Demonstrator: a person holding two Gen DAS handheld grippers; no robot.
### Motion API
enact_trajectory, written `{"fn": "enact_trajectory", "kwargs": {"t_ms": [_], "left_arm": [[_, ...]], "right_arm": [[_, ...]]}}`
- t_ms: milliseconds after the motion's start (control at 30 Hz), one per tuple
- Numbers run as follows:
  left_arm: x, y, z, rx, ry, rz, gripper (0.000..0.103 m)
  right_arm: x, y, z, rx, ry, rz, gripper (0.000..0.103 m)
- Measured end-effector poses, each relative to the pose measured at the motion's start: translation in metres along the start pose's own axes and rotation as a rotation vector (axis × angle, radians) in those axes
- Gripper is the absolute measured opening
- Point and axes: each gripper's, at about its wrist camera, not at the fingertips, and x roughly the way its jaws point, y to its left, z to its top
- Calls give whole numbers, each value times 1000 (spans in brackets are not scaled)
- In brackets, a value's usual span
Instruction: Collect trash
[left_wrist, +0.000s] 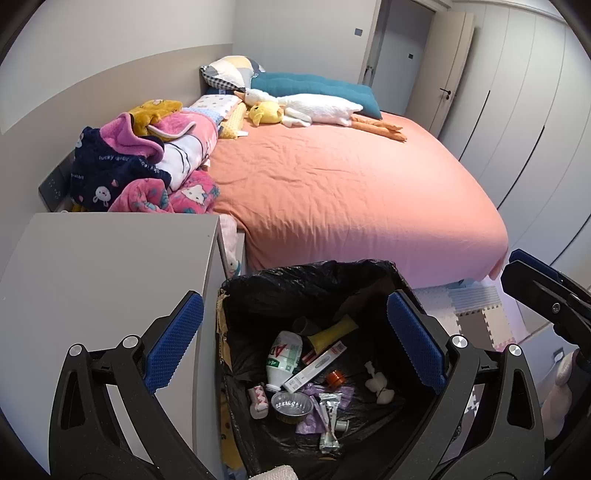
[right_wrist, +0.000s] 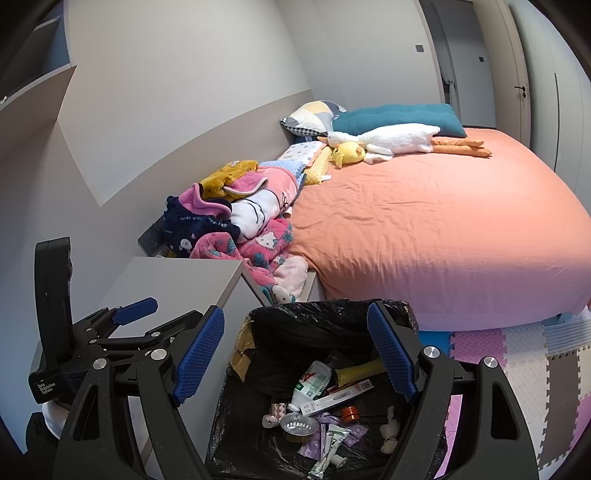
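one bin (left_wrist: 236, 295) stands directly below both grippers, beside the cabinet (left_wrist: 110, 277); trash (left_wrist: 306, 376) lies at its bottom, roughly ten pieces, one bottle (left_wrist: 284, 358) among them. left gripper (left_wrist: 295, 343) and right gripper (right_wrist: 295, 354) gape empty, equally near.

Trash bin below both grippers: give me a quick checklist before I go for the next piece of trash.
1. Left gripper empty and open: ok, nothing between its pads.
2. Right gripper empty and open: ok, nothing held.
3. Black bag lining the trash bin and open at the top: ok.
4. Earlier trash inside, not on the rim: ok; plastic bottle, foil cup and orange cap lie at the bottom.
5. Grippers apart from each other: ok; the right one shows at the left view's right edge, not touching.
6. Next trash located: cannot tell; none visible on the bed or cabinet top.
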Motion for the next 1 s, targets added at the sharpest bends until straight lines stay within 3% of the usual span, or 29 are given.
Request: {"fn": "enact_trajectory", "kwargs": {"t_ms": [1000], "left_arm": [[-6,-8,-2,32,-6,21,96]], "right_arm": [[-1,6,2,-1,-5,3,80]]}}
